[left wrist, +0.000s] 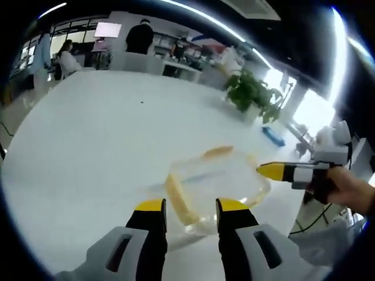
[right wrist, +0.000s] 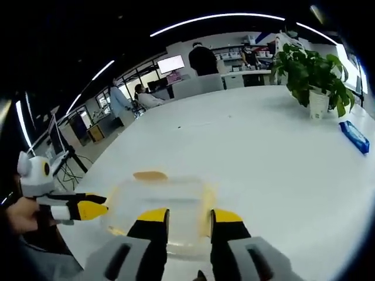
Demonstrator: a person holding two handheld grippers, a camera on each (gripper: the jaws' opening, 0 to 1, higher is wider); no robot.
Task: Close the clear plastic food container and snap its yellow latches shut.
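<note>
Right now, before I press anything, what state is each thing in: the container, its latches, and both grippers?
Clear plastic food container: on the white table, lid on top; whether fully seated, cannot tell.
Yellow latch on the side near the left gripper: looks flipped outward, not snapped.
Yellow latch on the far side: lying out flat, unsnapped.
Left gripper: jaws open, poised above the near latch, holding nothing.
Right gripper: jaws open, at the container's edge, empty.

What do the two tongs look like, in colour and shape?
Both are alike. The left tongs and the right tongs each have two blocky black jaws with yellow tips, rising from grey housings with dark slots. Seen from the side, the tongs show white and black bands behind the yellow tip.
</note>
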